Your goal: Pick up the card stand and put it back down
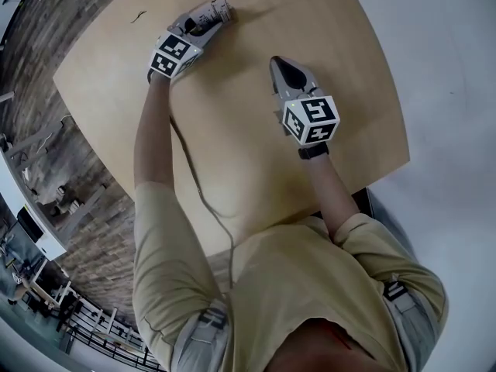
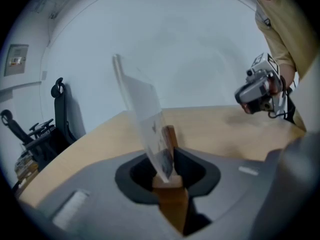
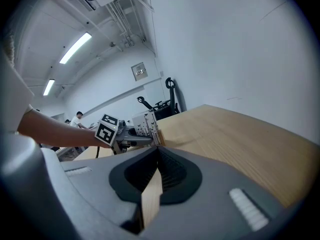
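The card stand (image 1: 219, 9) is a small wooden block with a pale printed card slotted upright in it, near the far edge of the table. My left gripper (image 1: 209, 22) is shut on its wooden base (image 2: 170, 136), and the card (image 2: 142, 111) leans left above the jaws. I cannot tell whether the base touches the tabletop. My right gripper (image 1: 280, 64) hovers over the middle of the table, apart from the stand, jaws shut on nothing. The right gripper view shows the left gripper (image 3: 116, 133) with the card stand (image 3: 147, 126). From the left gripper view, the right gripper (image 2: 259, 91) appears at the right.
The light wooden table (image 1: 256, 161) has rounded corners; its far edge lies just beyond the stand. A cable (image 1: 198, 184) trails from the left gripper along the person's arm. A dark chair (image 2: 57, 116) stands past the table's edge.
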